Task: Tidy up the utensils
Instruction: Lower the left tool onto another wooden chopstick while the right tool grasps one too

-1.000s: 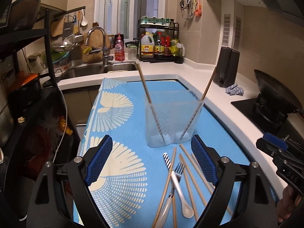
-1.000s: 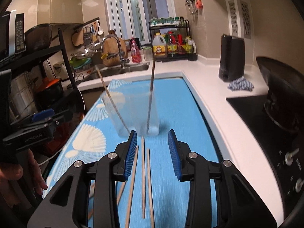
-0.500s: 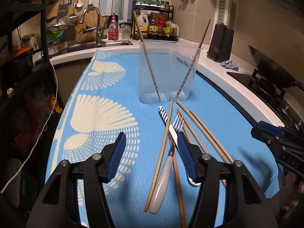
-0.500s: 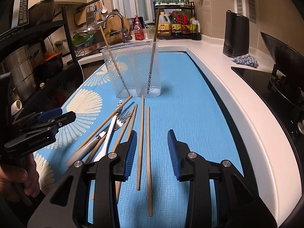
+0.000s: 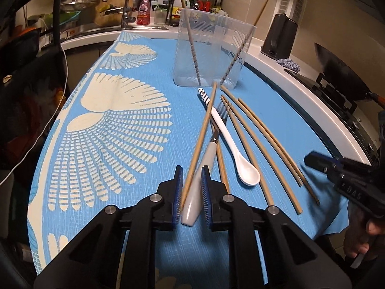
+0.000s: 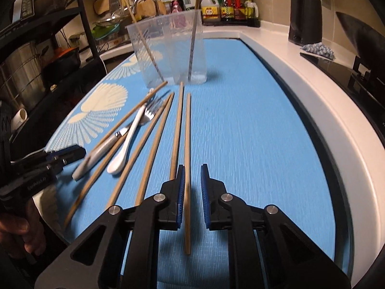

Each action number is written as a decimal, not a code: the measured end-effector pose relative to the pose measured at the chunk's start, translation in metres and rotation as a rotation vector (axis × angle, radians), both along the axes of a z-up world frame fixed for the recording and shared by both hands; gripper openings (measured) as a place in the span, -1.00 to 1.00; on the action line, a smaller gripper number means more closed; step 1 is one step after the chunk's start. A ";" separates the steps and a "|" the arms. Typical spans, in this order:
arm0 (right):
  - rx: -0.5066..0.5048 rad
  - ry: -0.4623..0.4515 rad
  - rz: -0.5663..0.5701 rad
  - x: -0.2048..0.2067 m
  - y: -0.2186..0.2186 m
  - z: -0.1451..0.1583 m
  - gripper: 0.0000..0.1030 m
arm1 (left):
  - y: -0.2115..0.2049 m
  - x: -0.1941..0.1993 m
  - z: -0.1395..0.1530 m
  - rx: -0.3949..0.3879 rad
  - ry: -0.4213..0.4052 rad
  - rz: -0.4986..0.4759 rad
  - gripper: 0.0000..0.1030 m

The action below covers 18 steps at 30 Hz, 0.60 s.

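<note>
Nearest in the left wrist view, the left gripper has its ribbed blue pads narrowed around two things at once: the glossy pale handle of a metal-tined fork and the lower end of a slim, round bamboo chopstick that lies across it. Whether the pads actually press on either one cannot be told. In the right wrist view, the right gripper is likewise drawn narrow, straddling a single straight bamboo chopstick; the left pad sits against the stick, while a gap shows on the right side.

All of this lies on a blue woven cloth printed with cream fan shapes, spread over the white worktop. Just right of the fork rests a smooth white ceramic spoon with a striped handle tip, its handle crossing over the fork's neck. More loose bamboo chopsticks fan out beside it.

Farther off stands a clear, ribbed plastic container, upright, with two chopsticks leaning in opposite corners inside it. Its base is just beyond the tips of the loose utensils.

Behind come a black knife block, a crumpled blue rag, a dark wok on the stove at right, and a chrome tap over the sink.
</note>
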State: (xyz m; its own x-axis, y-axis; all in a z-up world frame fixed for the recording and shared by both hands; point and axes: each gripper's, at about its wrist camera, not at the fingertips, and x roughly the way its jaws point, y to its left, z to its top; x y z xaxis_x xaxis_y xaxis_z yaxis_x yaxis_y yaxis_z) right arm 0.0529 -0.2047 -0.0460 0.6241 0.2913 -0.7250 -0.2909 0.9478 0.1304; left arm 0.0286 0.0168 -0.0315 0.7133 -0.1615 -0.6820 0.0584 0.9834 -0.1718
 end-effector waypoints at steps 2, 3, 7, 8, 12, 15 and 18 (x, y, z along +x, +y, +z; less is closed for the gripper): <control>-0.007 0.013 0.002 0.000 0.000 -0.005 -0.74 | 0.005 0.000 0.000 -0.011 -0.006 0.014 -0.71; -0.009 0.021 0.001 -0.001 0.000 -0.008 -0.74 | 0.006 0.001 0.000 -0.019 -0.001 0.019 -0.71; -0.013 0.016 0.002 -0.002 -0.001 -0.009 -0.72 | 0.010 0.007 -0.008 -0.024 0.037 0.036 -0.76; -0.015 0.015 0.004 -0.002 -0.001 -0.008 -0.72 | 0.010 0.009 -0.010 -0.030 0.049 0.035 -0.76; -0.021 0.019 0.028 -0.004 0.003 -0.008 -0.72 | 0.008 0.009 -0.011 -0.033 0.051 0.022 -0.77; -0.032 0.025 0.041 -0.006 0.005 -0.011 -0.72 | 0.007 0.009 -0.011 -0.032 0.046 0.018 -0.77; -0.045 0.017 0.044 -0.008 0.007 -0.012 -0.71 | 0.002 0.011 -0.015 -0.004 0.061 0.005 -0.77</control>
State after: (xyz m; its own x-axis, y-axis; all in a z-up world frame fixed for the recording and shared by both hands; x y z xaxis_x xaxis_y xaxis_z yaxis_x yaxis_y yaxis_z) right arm 0.0448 -0.1980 -0.0578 0.5990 0.2850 -0.7483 -0.3307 0.9392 0.0930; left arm 0.0398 0.0190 -0.0464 0.6710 -0.1608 -0.7238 0.0424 0.9829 -0.1790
